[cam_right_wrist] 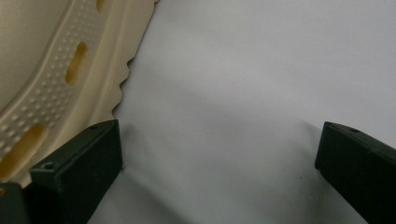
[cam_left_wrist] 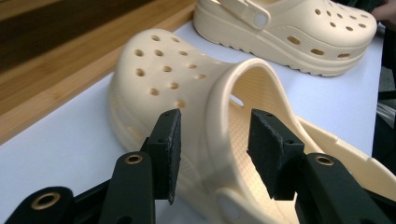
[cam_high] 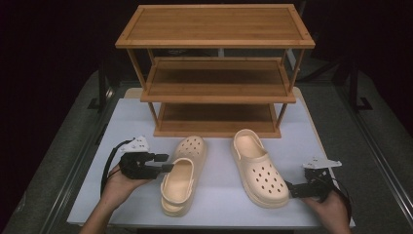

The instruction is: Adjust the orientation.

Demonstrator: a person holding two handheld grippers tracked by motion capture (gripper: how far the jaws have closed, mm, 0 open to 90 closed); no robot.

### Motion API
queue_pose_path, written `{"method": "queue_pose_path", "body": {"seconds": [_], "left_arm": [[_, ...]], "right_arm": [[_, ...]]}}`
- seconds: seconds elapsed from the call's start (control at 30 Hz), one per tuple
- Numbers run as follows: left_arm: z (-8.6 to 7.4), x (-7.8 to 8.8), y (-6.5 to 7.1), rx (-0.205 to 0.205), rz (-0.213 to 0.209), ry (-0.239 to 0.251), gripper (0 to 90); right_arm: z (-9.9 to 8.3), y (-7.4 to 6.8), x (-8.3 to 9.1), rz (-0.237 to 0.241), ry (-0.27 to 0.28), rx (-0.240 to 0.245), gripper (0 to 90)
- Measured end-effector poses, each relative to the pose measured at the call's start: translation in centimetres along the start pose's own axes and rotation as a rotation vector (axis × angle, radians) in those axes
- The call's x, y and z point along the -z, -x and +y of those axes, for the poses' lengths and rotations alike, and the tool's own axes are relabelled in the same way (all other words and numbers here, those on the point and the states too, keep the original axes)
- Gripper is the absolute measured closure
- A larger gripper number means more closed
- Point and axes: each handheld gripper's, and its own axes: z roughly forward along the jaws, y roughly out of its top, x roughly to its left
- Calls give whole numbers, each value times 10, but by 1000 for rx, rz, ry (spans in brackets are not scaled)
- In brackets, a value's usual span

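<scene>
Two cream perforated clogs lie on the white table [cam_high: 97, 161]. The left clog [cam_high: 182, 173] [cam_left_wrist: 163, 70] points its toe at the shelf. My left gripper [cam_high: 167, 163] [cam_left_wrist: 215, 126] is open at this clog's left side. Its jaws straddle the collar rim, one outside the wall and one over the foot opening, with gaps on both sides. The right clog [cam_high: 260, 168] [cam_right_wrist: 46, 70] [cam_left_wrist: 289, 28] points its toe toward the person. My right gripper [cam_high: 292, 190] [cam_right_wrist: 219, 135] stands wide open just right of that toe, with bare table between its jaws.
A three-tier wooden shelf [cam_high: 216, 92] [cam_left_wrist: 56, 70] stands at the back of the table, its bottom board just behind the clogs. A hand [cam_high: 119, 183] holds the left gripper, and another hand [cam_high: 331, 207] holds the right one near the front edge.
</scene>
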Motion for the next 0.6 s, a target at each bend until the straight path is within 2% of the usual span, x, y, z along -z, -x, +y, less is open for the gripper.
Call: {"method": "queue_pose_path", "body": {"seconds": [0.07, 0.13, 0.27, 0.43, 0.6], "left_arm": [[0, -6, 1, 0, 7, -9, 541], [-1, -10, 2, -3, 32, -25, 546], [-1, -16, 4, -30, 71, -44, 626], [1, -12, 7, -56, 94, -53, 727], [3, -8, 5, -72, 168, -54, 800]], "right_arm": [[0, 0, 0, 0, 0, 1, 1], [0, 0, 0, 0, 0, 0, 1], [0, 0, 0, 0, 0, 0, 1], [0, 0, 0, 0, 0, 0, 1], [0, 0, 0, 0, 0, 0, 1]]}}
